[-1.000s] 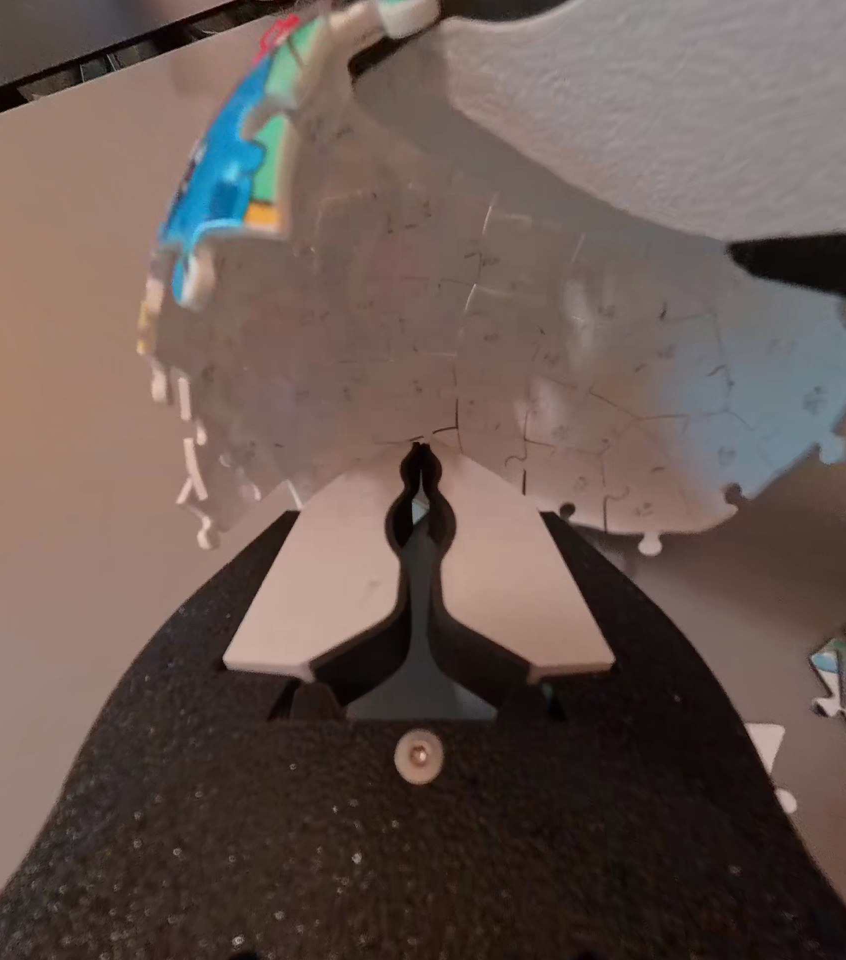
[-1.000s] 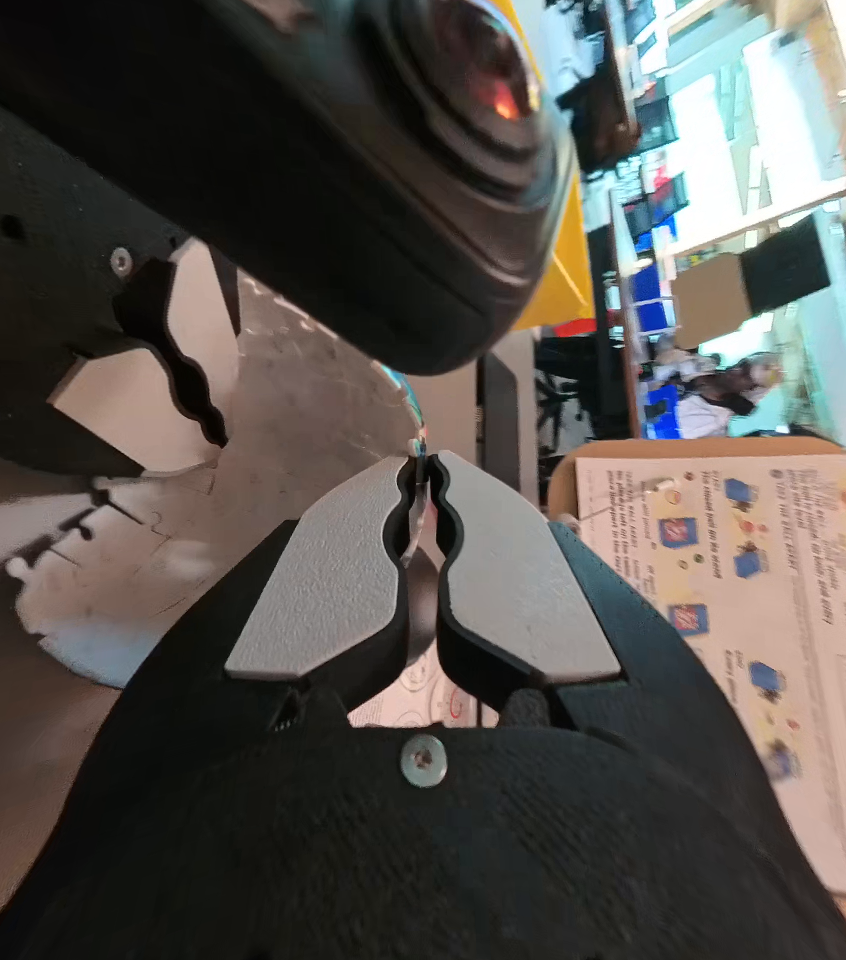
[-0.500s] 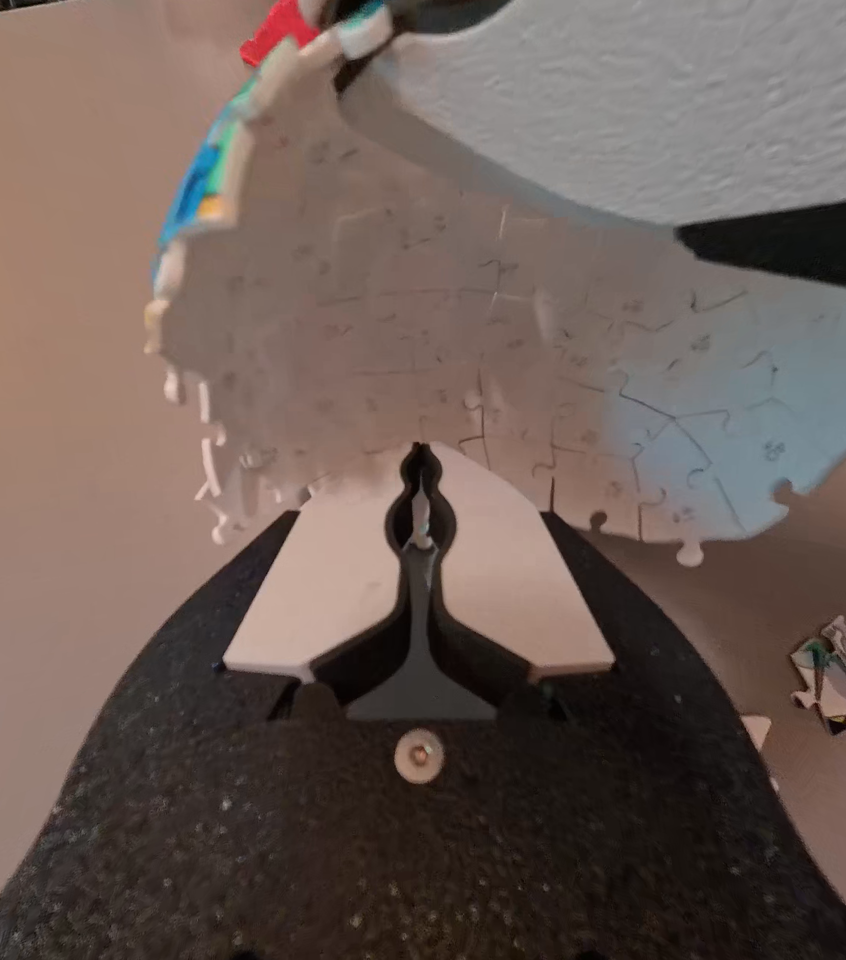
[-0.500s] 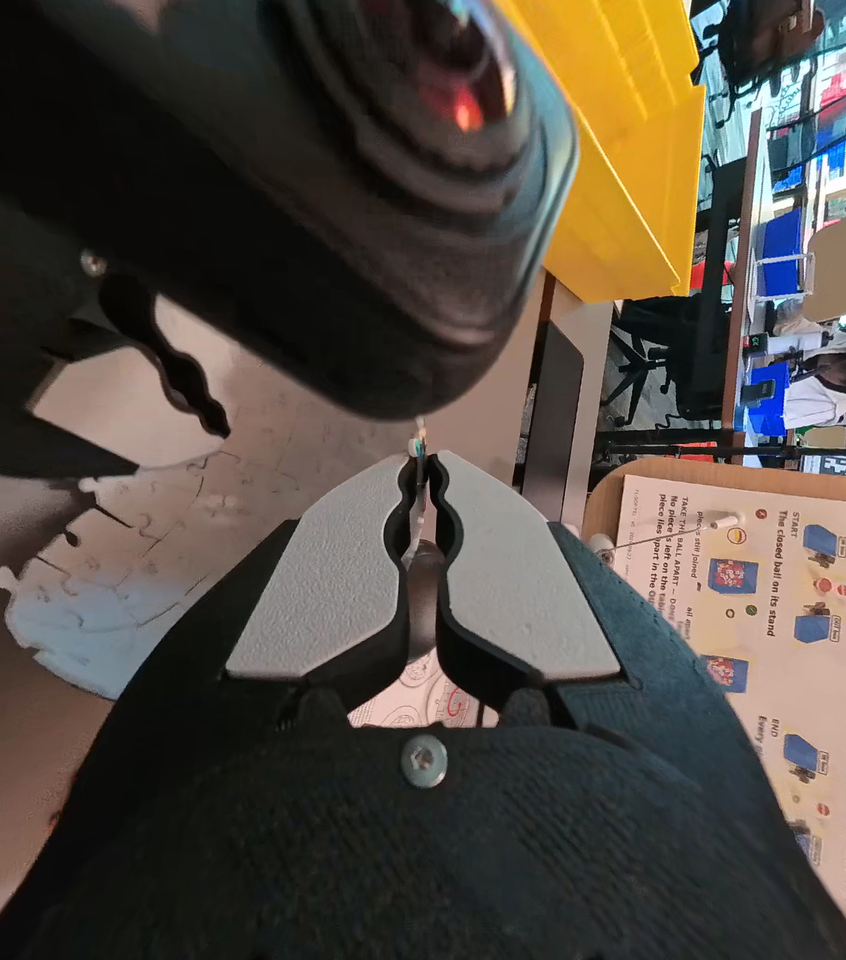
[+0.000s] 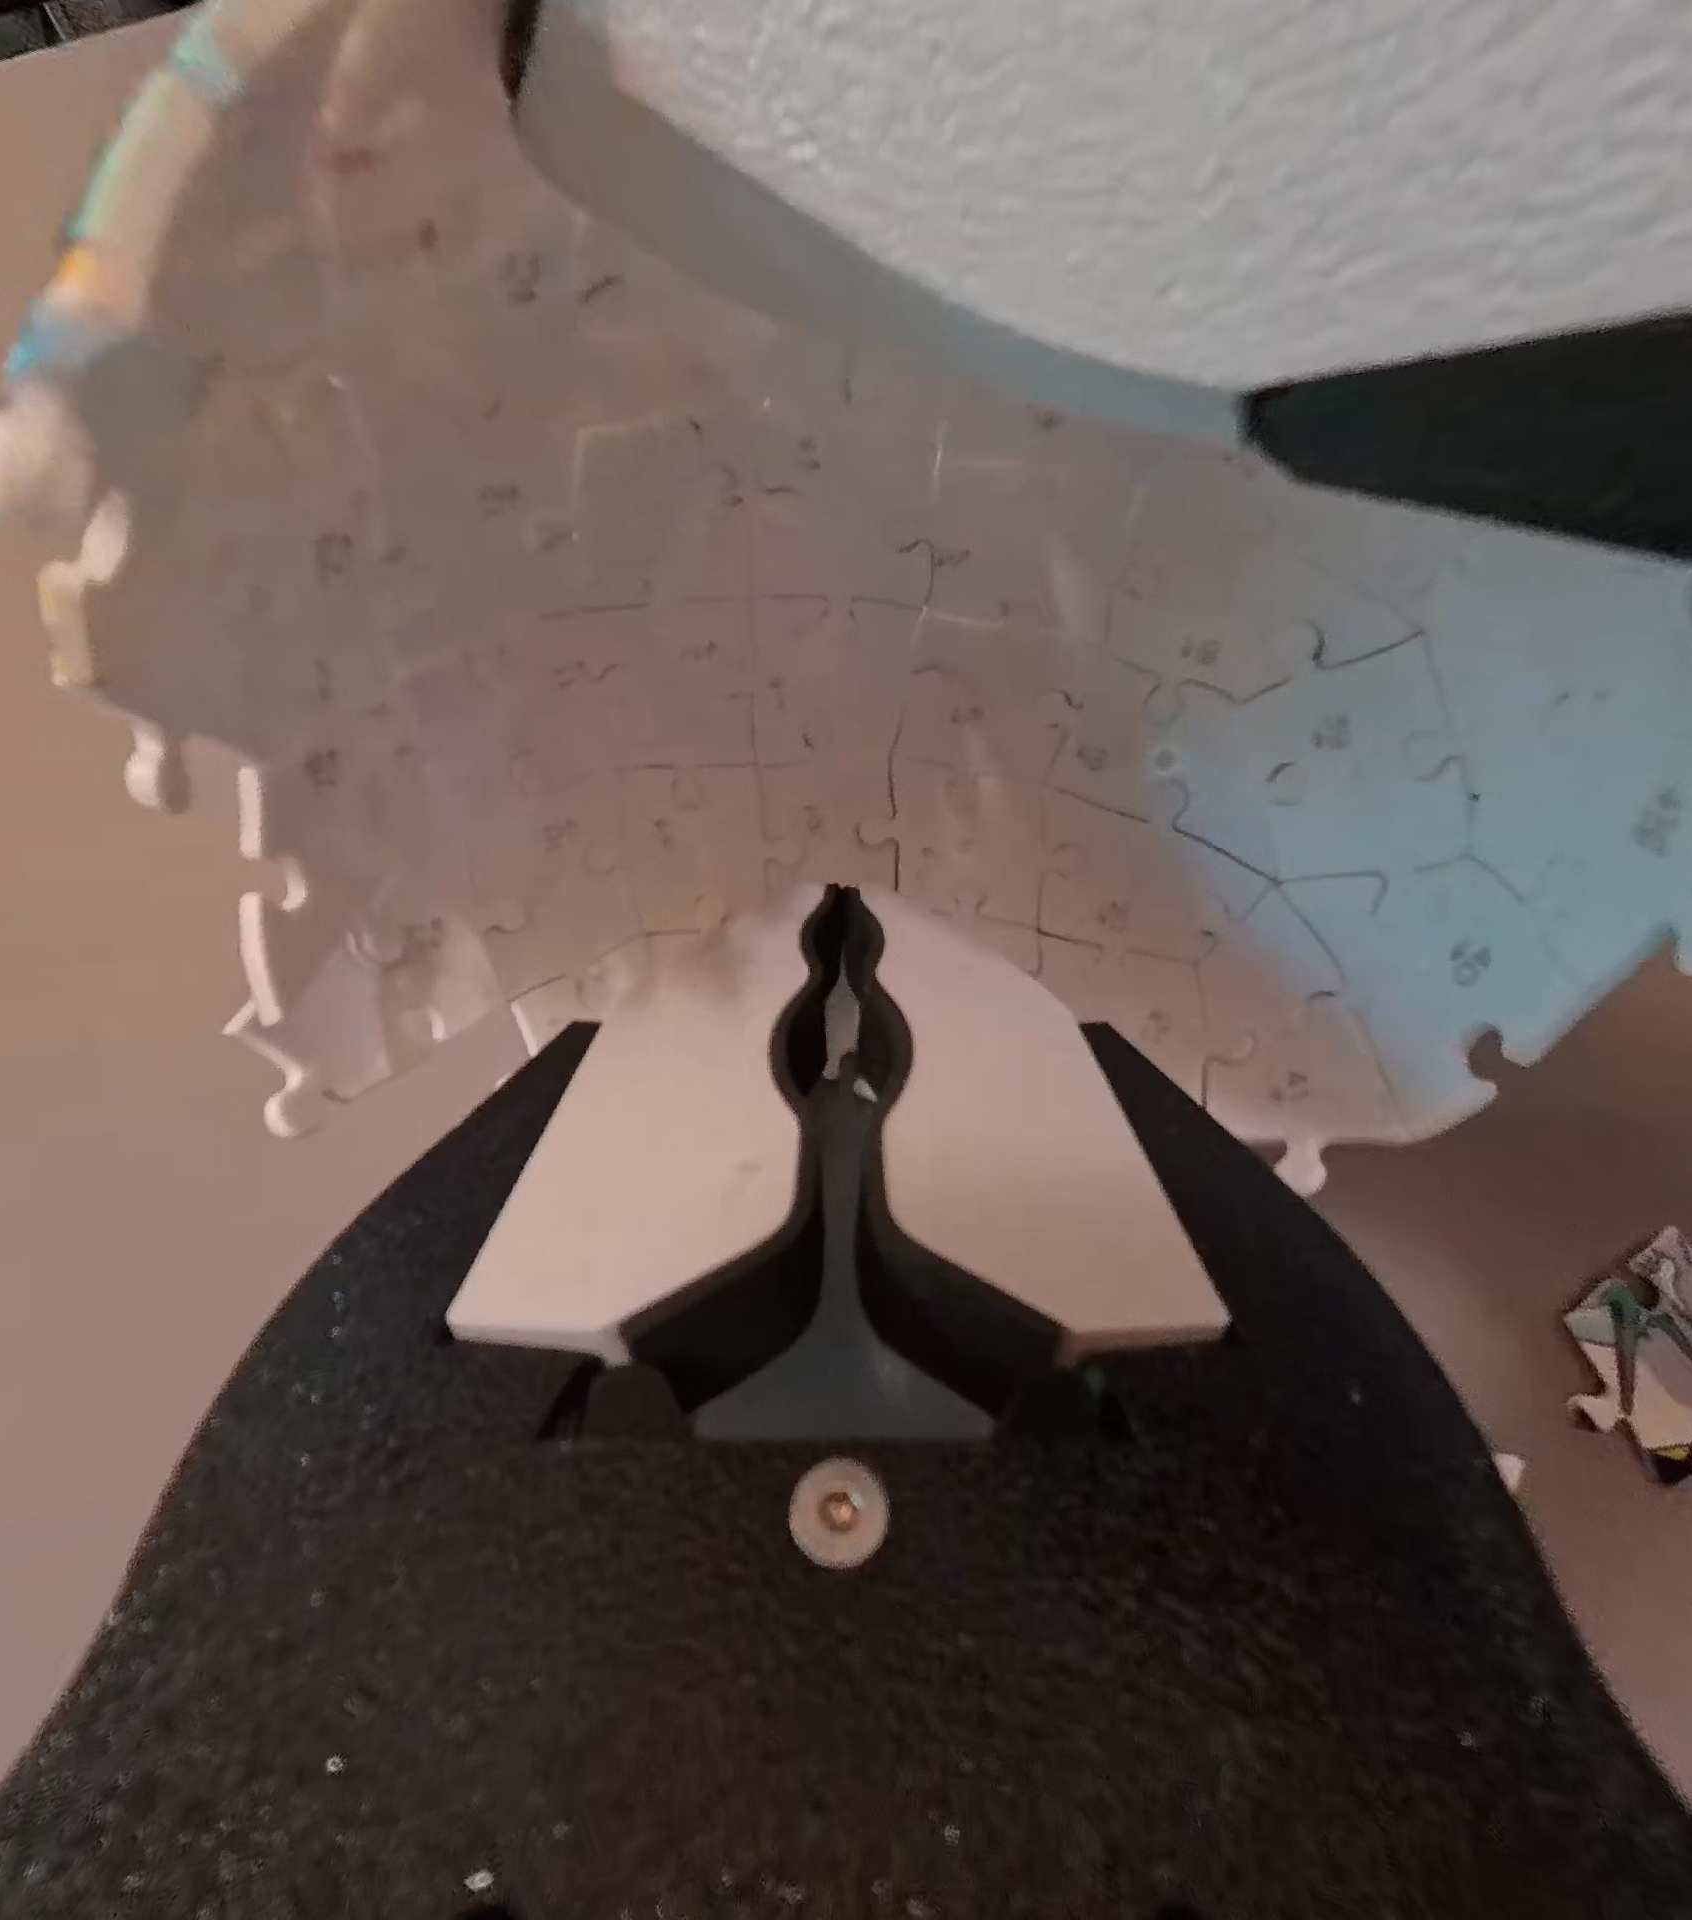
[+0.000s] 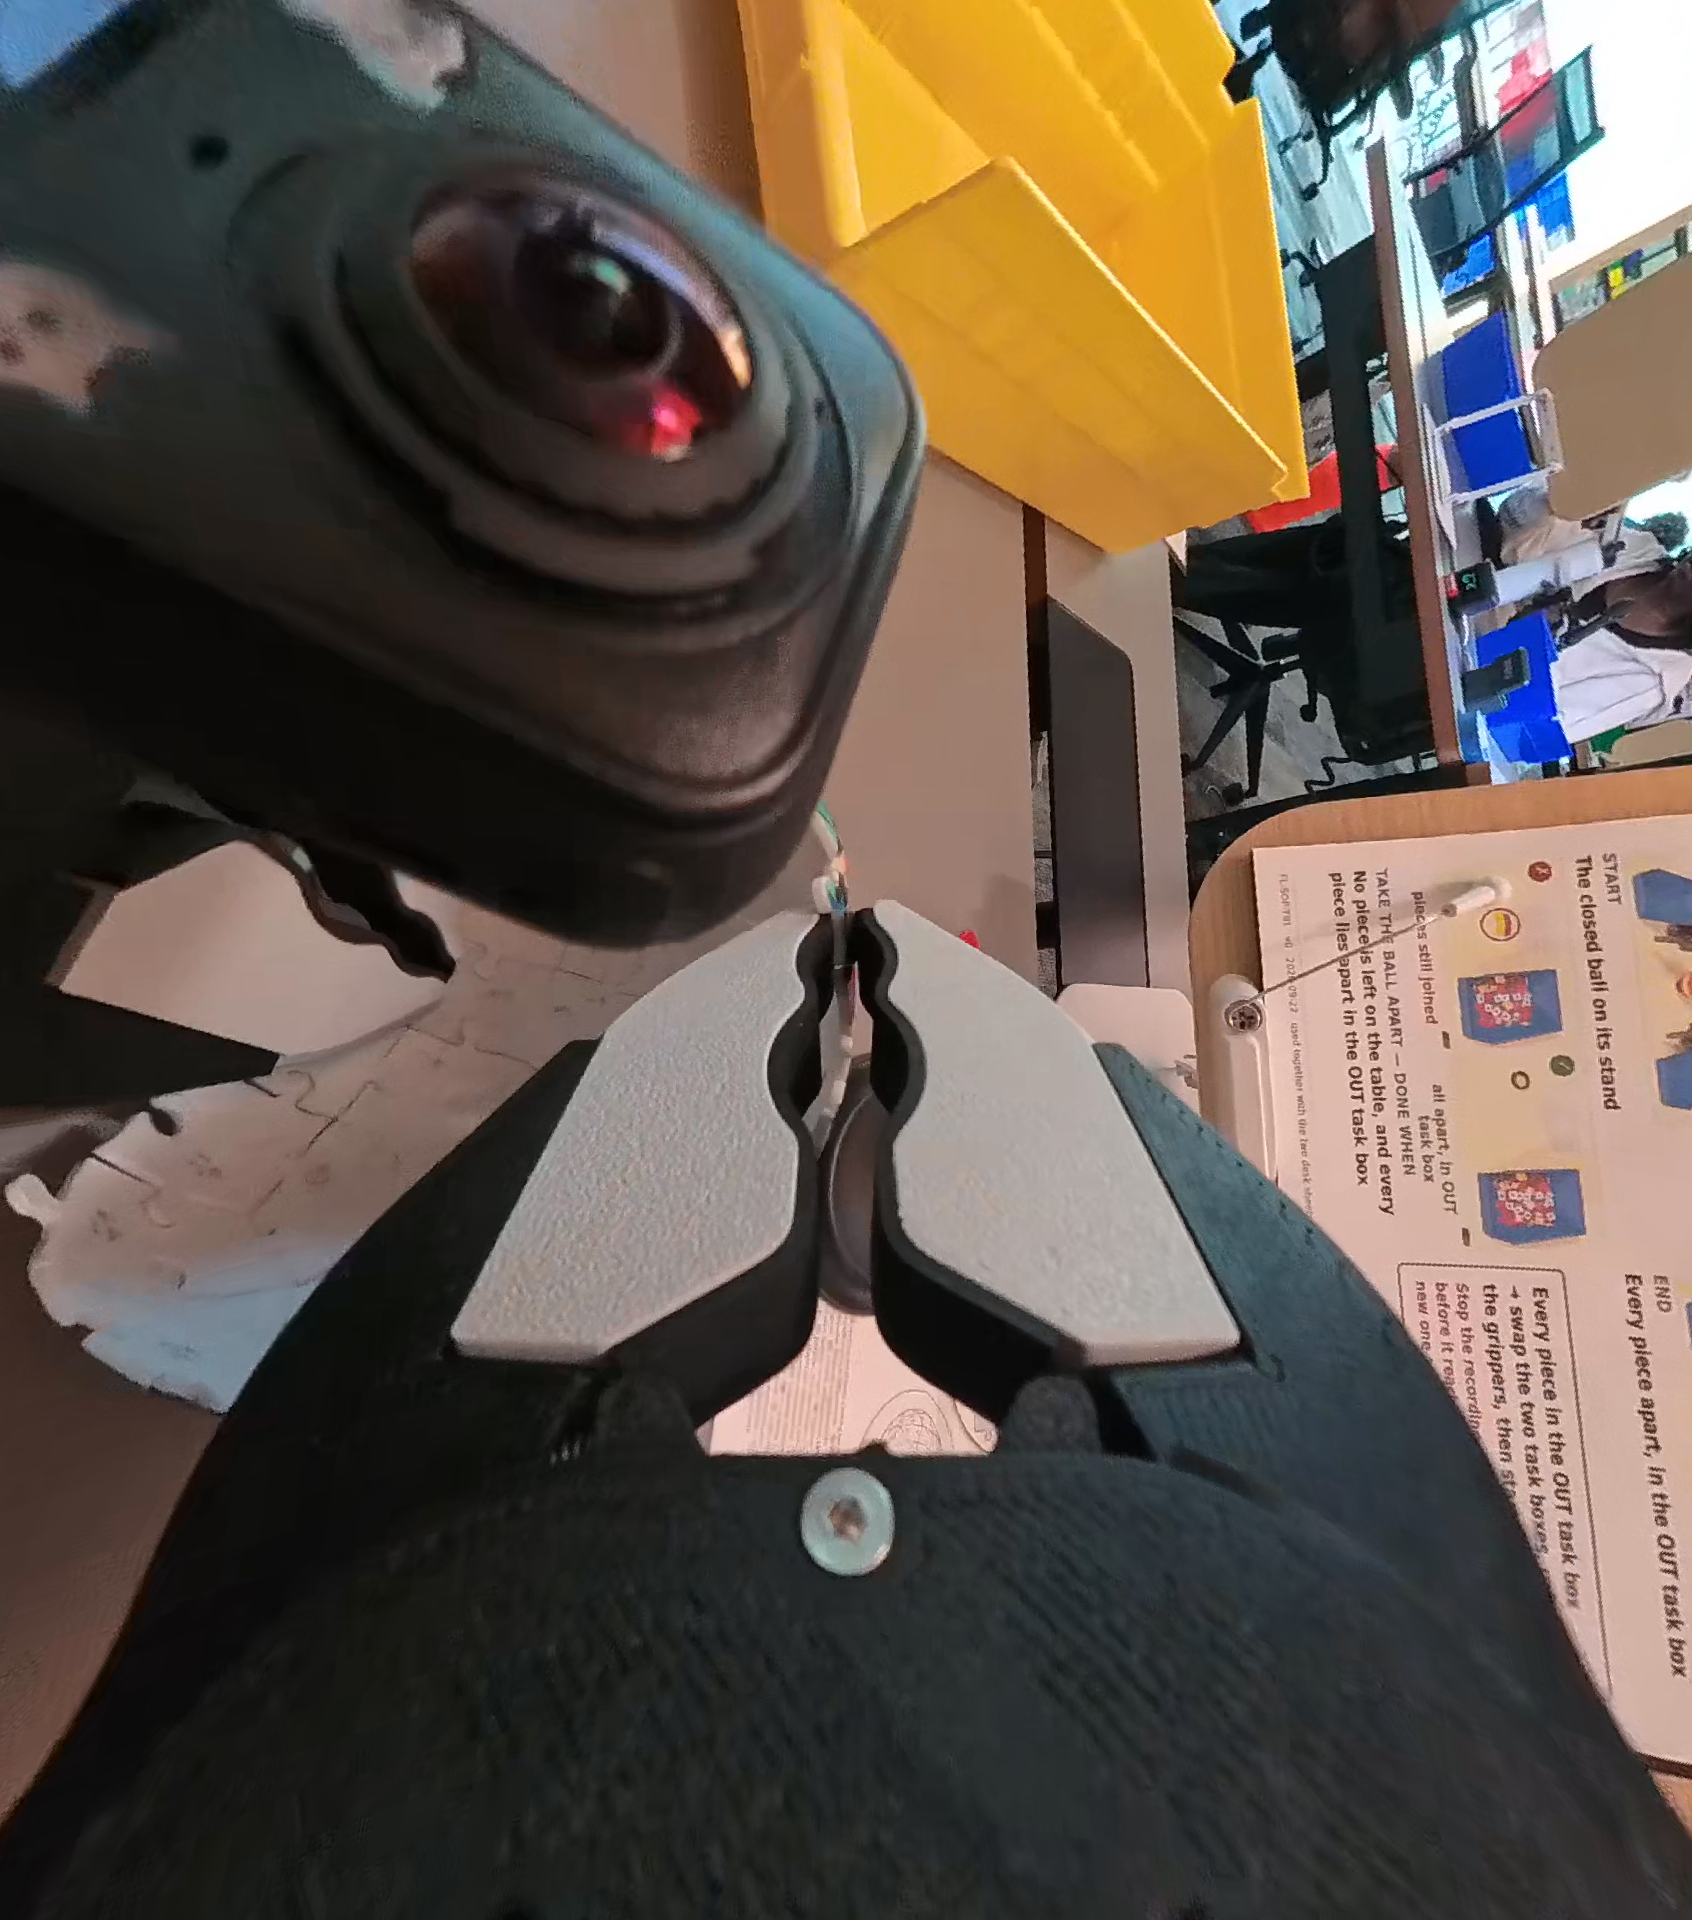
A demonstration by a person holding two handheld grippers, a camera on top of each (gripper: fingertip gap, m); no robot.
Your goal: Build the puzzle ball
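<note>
Shell of joined pieces hangs above the table, blank side near. Left gripper pinches its near edge, right gripper its far rim, likely steadying it. Loose piece lies right.

Matt white puzzle shell, rough black plastic claw, glossy yellow bins.

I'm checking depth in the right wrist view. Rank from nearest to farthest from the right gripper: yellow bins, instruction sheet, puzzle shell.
1. Puzzle shell: clamped at the right gripper tips, spreading left.
2. Instruction sheet: on the table, right.
3. Yellow bins: stacked beyond, upper middle.
</note>
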